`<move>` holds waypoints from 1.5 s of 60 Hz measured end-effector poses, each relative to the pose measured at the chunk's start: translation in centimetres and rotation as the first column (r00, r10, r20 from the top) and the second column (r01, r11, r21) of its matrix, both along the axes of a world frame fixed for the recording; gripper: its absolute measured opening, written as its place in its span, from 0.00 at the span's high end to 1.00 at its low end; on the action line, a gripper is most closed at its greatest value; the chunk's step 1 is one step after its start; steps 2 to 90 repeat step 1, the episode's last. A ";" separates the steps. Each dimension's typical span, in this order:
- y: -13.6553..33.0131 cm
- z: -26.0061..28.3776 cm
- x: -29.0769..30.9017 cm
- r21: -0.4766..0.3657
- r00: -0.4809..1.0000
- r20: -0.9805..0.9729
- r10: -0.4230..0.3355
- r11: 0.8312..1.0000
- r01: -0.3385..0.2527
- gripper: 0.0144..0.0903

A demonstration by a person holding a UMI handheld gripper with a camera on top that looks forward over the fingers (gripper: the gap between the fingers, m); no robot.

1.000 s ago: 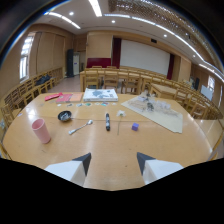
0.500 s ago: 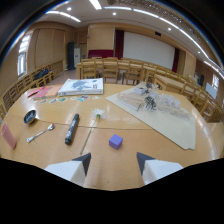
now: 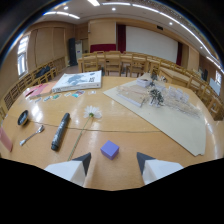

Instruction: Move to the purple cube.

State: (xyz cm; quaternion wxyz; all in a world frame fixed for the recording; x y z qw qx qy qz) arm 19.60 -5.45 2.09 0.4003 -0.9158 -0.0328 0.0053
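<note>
Desk [image 3: 125, 127]: pale wood, broad; its near edge is cut off behind the gripper body.
Cream sheet [image 3: 172, 117]: large, lying at 1 to 3 o'clock of the fingers, carrying a dark tangled item [image 3: 156, 95] too small to identify.
Printed booklet [image 3: 77, 80]: at 11 o'clock, far side of the desk, print illegible.
Gripper [image 3: 114, 161]: fingers spread apart, nothing held; only their pale tips show, the rest hidden.
Black cylinder [image 3: 60, 131]: at 10 o'clock, lying flat.
White flower [image 3: 92, 112]: at 11 o'clock, its thin stem running toward the left finger.
Purple cube [image 3: 109, 149]: resting on the desk just ahead of the fingers, at 12 o'clock, in line with the gap and nearer the left tip.
Metal spoon [image 3: 33, 135]: at 9 o'clock.
Dark small dish [image 3: 23, 117]: beyond the spoon, contents unclear.
</note>
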 end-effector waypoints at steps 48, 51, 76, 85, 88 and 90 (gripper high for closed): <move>0.0 0.0 0.0 0.000 1.000 0.000 0.000 1.000 0.000 0.06; 0.0 0.0 0.0 0.000 1.000 0.000 0.000 1.000 0.000 0.06; 0.0 0.0 0.0 0.000 1.000 0.000 0.000 1.000 0.000 0.06; 0.0 0.0 0.0 0.000 1.000 0.000 0.000 1.000 0.000 0.06; 0.0 0.0 0.0 0.000 1.000 0.000 0.000 1.000 0.000 0.06; 0.0 0.0 0.0 0.000 1.000 0.000 0.000 1.000 0.000 0.06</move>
